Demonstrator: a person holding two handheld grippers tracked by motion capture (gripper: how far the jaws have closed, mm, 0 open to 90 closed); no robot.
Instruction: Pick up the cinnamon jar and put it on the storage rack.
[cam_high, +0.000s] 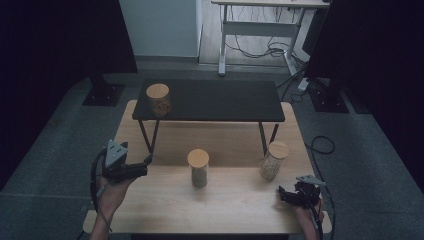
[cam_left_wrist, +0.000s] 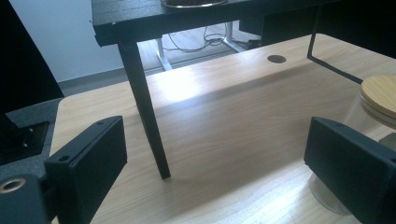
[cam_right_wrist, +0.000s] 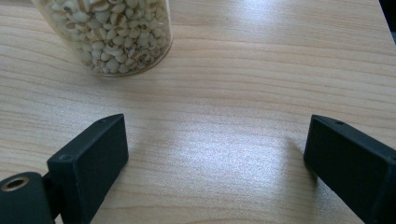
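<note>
Your left gripper (cam_high: 131, 171) sits over the near-left part of the wooden table (cam_high: 235, 200), held in your left hand (cam_high: 111, 192). Its jaws are spread wide with nothing between them; in the left gripper view they frame bare wood and one black leg (cam_left_wrist: 145, 112) of the small black shelf (cam_high: 210, 100) that stands on the table. The leg rises between the jaws but farther off, touching neither. Just past the jaw at the right of that view you see the middle jar (cam_left_wrist: 373, 107), its wooden lid at the frame's edge; whether the jaw touches the glass you cannot tell from here. In the high view that middle jar (cam_high: 198, 168) stands upright near the table's centre, well apart from your gripper.

Your right gripper (cam_high: 295, 194) rests low at the near-right edge of the table, in your right hand (cam_high: 307, 212). Its jaws are also wide apart and hold nothing; the right gripper view shows only wood grain between them. Ahead and toward the left of that view stands the grain jar (cam_right_wrist: 112, 37), filled with pale kernels, clear of both jaws. In the high view this grain jar (cam_high: 274, 160) is upright just beyond your right gripper, beside the shelf's right leg.

A third jar (cam_high: 158, 99), with dark contents, stands on the shelf's left end.
</note>
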